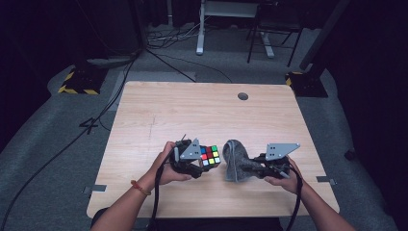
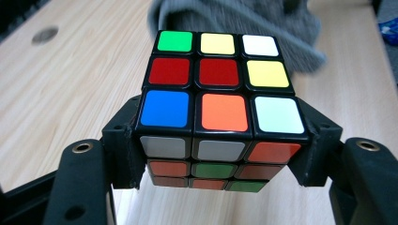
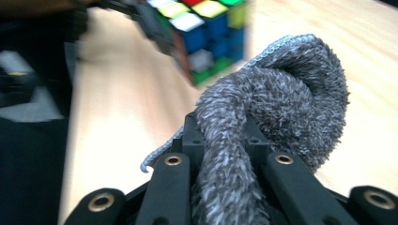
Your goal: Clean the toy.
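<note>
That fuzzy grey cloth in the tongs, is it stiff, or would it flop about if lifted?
Probably floppy: the grey cloth folds and droops past the right tongs pinching it. Its fuzzy pile looks grippy, and likely light.

Left tool [image 1: 204, 161] clamped shut, right tool [image 1: 245, 166] clamped shut, both low

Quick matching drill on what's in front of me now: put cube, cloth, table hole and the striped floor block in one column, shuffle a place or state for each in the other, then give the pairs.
Things:
1. puzzle cube
2. grey cloth
3. table hole
4. yellow-black striped block

States or places:
A. on the floor past the table's far left corner
B. clamped in the left gripper
C. near the table's far edge
D. pinched in the right gripper

Pairs: 1-B, 2-D, 3-C, 4-A
</note>
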A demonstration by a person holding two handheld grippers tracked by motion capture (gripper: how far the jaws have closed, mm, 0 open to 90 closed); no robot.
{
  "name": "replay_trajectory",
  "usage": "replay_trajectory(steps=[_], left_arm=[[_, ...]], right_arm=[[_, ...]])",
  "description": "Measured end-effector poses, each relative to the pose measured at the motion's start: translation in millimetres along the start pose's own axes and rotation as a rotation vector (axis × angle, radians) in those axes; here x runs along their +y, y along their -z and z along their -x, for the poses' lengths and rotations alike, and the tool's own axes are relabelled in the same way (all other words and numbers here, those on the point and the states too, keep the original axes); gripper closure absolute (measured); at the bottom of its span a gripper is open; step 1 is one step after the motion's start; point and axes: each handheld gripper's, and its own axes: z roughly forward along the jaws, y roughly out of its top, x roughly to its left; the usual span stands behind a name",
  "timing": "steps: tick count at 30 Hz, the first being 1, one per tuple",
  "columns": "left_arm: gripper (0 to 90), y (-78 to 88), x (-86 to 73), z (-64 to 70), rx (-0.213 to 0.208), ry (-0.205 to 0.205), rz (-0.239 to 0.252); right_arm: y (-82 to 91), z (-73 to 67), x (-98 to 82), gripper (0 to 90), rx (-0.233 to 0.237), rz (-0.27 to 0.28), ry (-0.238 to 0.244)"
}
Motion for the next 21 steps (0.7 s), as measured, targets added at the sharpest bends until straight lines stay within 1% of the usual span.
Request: replay_trajectory(steps=[2,3,4,6,7,8,9,11,12,14,15,16,17,19,21], left_arm=[[33.5,-0.9,-7.4,-3.3,0.016,0.007,-0.037],[33.4,-1.8,-11.0,-5.1,0.019,0.015,-0.046],[33.5,-2.9,-14.6,-6.6,0.010,0.031,-0.048],[33.4,-5.2,-20.4,-8.3,0.003,0.040,-0.063],[33.4,-6.6,-23.4,-8.5,0.008,0.048,-0.068],[33.4,-7.7,-26.5,-9.5,0.006,0.056,-0.076],[33.4,-9.0,-29.9,-10.6,-0.003,0.068,-0.076],[33.4,-11.9,-36.0,-11.7,-0.009,0.089,-0.088],[33.4,-13.5,-38.3,-11.8,-0.013,0.089,-0.101],[33.3,-17.4,-42.4,-11.1,-0.005,0.090,-0.125],[33.3,-18.3,-44.9,-11.8,-0.014,0.096,-0.119],[33.3,-18.6,-46.8,-13.0,-0.023,0.114,-0.110],[33.3,-18.8,-47.7,-13.9,-0.026,0.123,-0.106],[33.2,-17.9,-48.4,-14.9,-0.020,0.122,-0.113],[32.0,-16.4,-49.4,-14.9,-0.020,0.130,-0.117]], right_arm=[[-0.2,6.8,-4.1,77.1,-0.043,-0.026,-0.010],[-1.0,10.4,-6.6,76.9,-0.051,-0.033,-0.024],[-2.3,13.7,-9.0,76.6,-0.060,-0.048,-0.033],[-5.2,19.1,-13.4,76.2,-0.092,-0.083,-0.036],[-6.1,22.1,-16.0,76.1,-0.087,-0.083,-0.055],[-7.1,24.5,-18.5,75.6,-0.085,-0.085,-0.070],[-8.9,26.0,-20.7,75.3,-0.093,-0.099,-0.076],[-12.7,27.7,-24.9,74.4,-0.110,-0.131,-0.064],[-14.3,28.8,-27.6,73.9,-0.112,-0.145,-0.068],[-17.0,30.5,-34.3,72.5,-0.109,-0.170,-0.081],[-17.7,30.9,-37.3,71.8,-0.106,-0.172,-0.086],[-18.2,31.3,-39.7,70.7,-0.106,-0.172,-0.092],[-18.7,31.8,-41.2,69.5,-0.108,-0.172,-0.098],[-19.1,31.9,-42.1,65.4,-0.106,-0.178,-0.100],[-18.4,31.8,-40.9,57.9,-0.124,-0.185,-0.094]])
